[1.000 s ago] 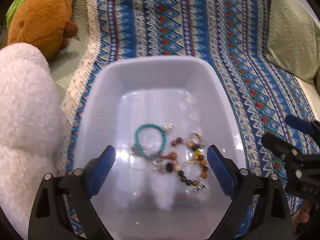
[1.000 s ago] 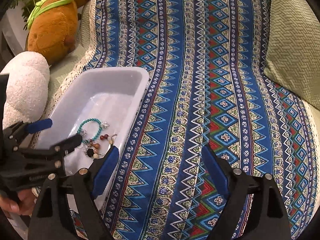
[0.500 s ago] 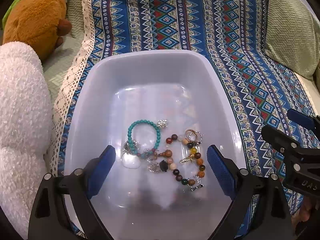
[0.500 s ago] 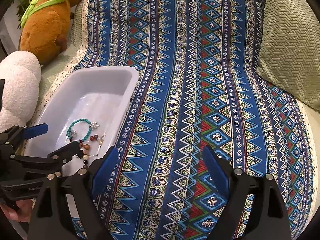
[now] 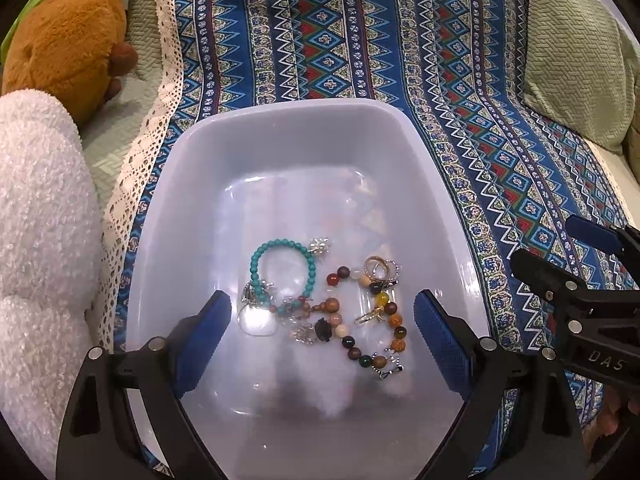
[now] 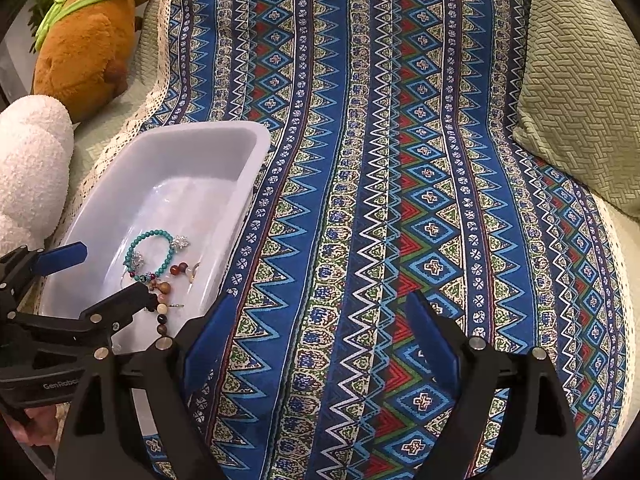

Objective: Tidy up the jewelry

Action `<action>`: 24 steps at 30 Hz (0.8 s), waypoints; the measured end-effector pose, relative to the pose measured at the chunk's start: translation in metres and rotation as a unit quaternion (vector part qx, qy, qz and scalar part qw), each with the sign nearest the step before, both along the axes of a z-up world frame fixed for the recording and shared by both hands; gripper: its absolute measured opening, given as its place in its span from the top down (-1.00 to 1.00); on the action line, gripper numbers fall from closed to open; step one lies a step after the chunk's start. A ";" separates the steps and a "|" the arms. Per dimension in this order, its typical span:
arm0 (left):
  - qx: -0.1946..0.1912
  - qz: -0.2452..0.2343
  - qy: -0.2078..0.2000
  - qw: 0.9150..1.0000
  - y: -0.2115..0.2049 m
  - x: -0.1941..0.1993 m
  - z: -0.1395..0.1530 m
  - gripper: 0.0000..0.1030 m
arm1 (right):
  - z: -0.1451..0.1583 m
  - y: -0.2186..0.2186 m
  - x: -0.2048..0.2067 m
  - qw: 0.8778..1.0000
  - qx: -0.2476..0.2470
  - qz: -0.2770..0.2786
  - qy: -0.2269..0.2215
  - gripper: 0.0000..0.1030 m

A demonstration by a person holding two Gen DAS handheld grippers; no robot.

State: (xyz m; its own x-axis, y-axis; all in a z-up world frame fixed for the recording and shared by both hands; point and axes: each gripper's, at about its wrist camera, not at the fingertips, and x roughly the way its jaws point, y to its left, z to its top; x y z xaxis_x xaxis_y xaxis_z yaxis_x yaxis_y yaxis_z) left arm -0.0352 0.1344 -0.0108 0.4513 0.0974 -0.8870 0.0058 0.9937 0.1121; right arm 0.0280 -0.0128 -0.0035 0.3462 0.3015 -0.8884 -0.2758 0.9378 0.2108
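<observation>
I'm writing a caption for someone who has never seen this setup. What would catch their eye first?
First the bold blue zigzag-patterned blanket that covers most of the seat, then the pale plastic tub that lies on its left part. In the tub sits a tangle of jewelry: a turquoise bead bracelet beside a brown mixed-bead bracelet. A brown plush toy sits at the far left.

Right tongs (image 6: 320, 330) wide open over patterned cloth (image 6: 400, 160) — jewelry (image 6: 160, 268) in tray (image 6: 248, 152), left.
</observation>
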 end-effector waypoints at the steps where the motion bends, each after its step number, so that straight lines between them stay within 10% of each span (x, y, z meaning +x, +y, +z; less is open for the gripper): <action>1: 0.000 -0.001 0.000 1.000 0.000 0.000 0.000 -0.71 | 0.000 0.000 0.000 1.000 0.000 0.000 0.000 -0.66; 24: -0.001 -0.007 0.001 1.000 -0.001 0.001 0.001 -0.72 | 0.000 0.001 0.001 1.000 -0.007 -0.001 -0.004 -0.67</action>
State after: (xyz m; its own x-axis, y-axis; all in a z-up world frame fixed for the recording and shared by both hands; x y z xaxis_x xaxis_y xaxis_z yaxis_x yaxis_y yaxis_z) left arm -0.0344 0.1336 -0.0101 0.4508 0.0885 -0.8882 0.0203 0.9938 0.1093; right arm 0.0290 -0.0119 -0.0033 0.3536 0.2880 -0.8899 -0.2758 0.9412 0.1951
